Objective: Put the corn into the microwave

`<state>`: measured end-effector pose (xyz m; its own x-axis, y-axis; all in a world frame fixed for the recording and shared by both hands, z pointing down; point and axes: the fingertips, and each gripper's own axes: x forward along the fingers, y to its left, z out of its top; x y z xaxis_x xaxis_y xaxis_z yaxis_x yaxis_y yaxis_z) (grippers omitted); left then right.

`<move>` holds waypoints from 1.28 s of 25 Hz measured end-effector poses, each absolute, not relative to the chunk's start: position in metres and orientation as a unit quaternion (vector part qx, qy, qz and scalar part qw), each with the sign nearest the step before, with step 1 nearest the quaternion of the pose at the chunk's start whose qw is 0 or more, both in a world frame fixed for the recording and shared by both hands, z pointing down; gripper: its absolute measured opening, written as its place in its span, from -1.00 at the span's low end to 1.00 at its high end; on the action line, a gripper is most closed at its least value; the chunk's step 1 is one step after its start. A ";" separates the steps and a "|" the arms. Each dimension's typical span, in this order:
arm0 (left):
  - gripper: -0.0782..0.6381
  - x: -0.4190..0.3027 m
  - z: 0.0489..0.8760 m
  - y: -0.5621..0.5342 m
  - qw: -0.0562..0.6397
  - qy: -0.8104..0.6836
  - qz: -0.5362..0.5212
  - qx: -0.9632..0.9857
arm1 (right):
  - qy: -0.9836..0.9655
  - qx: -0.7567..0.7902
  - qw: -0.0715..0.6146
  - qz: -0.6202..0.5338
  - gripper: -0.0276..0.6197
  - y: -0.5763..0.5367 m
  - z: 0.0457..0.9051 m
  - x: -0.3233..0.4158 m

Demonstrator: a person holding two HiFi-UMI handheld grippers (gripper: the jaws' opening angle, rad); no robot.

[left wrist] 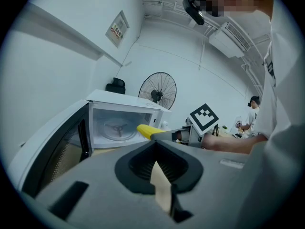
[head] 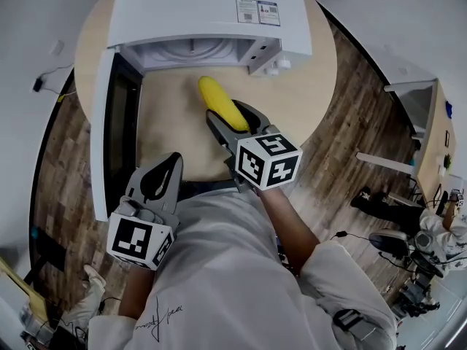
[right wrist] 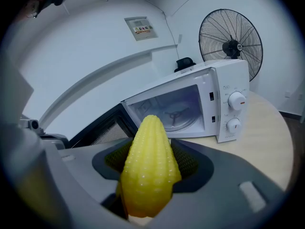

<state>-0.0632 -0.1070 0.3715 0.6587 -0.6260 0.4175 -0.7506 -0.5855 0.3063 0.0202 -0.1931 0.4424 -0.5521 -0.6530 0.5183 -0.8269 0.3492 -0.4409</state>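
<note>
One corn [head: 215,97], clamped inside the right gripper [head: 232,119].

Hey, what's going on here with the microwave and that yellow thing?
A person holds tongs in each hand. The right tongs grip a corn cob, pointed at the open microwave on the round table but not yet inside. The left tongs are shut on nothing, near the open door.

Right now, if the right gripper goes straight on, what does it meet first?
Probably nothing before the open microwave: the right gripper, shut on the corn, points into its cavity; depth unclear.
</note>
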 end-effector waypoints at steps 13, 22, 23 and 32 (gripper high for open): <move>-0.81 -0.078 0.381 -0.110 0.241 -0.410 0.148 0.867 | -0.814 0.452 0.147 0.333 -0.10 -0.221 0.460 0.011; -0.81 -0.076 0.379 -0.112 0.249 -0.415 0.147 0.863 | -0.813 0.452 0.155 0.332 -0.10 -0.247 0.475 0.013; -0.81 -0.075 0.378 -0.113 0.249 -0.416 0.146 0.862 | -0.812 0.452 0.156 0.334 -0.10 -0.249 0.477 0.013; -0.81 -0.073 0.380 -0.113 0.254 -0.419 0.143 0.860 | -0.811 0.449 0.163 0.339 -0.10 -0.272 0.492 0.008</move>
<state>-0.0730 -0.1133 0.3802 0.6075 -0.6487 0.4584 -0.7937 -0.5195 0.3165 0.0082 -0.2721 0.4922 -0.5443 -0.6162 0.5693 -0.8380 0.3673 -0.4036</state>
